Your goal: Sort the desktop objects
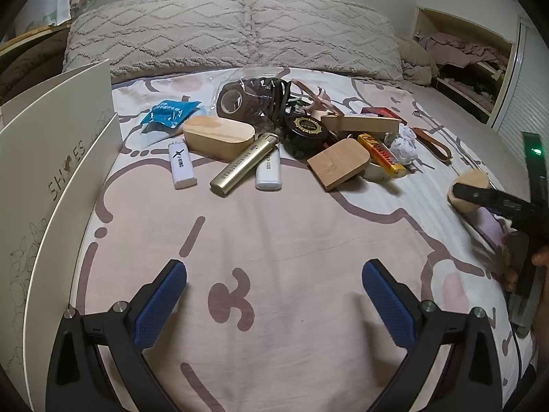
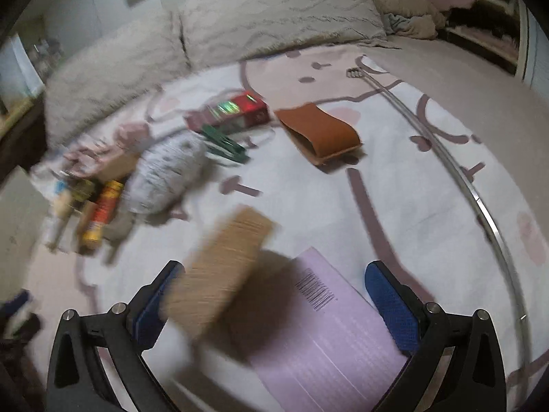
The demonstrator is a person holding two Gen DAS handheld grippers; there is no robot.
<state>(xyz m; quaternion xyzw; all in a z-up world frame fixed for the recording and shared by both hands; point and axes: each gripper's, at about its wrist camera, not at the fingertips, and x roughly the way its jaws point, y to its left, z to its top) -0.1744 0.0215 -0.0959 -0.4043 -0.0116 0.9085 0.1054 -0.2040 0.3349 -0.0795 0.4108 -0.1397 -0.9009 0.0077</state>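
Sorting is barely started, as far as I can judge. Most items sit in one heap mid-bed, far from my left gripper [image 1: 274,295], whose fingers are spread wide over bare sheet [image 1: 274,226], holding nothing.

Heap, left to right in the left wrist view: blue packet [image 1: 170,115], white lighter [image 1: 182,166], oval wooden box [image 1: 218,137], brass lighter [image 1: 242,164], second white lighter [image 1: 268,173], tape roll [image 1: 236,99], black round tin [image 1: 305,132], flat wooden lid [image 1: 338,163], yellow bar [image 1: 382,154], crumpled white paper [image 1: 405,146], brown leather strap [image 1: 434,144]. All touching or overlapping, nothing grouped.

Shoe box [image 1: 58,178] stands open at the far left edge, probably a destination bin; I can't see inside it.

My right gripper [image 2: 274,302] has its fingers spread too. A wooden block [image 2: 219,271] sits between them, against the left pad, blurred; I can't tell whether it's in contact or dropping. Under it lies a lilac booklet [image 2: 329,343]. So one separate pile may be forming near right: booklet plus block.

Red box [image 2: 228,113] and green clip [image 2: 224,144] are still loose further out.

Left to do: basically the whole heap.
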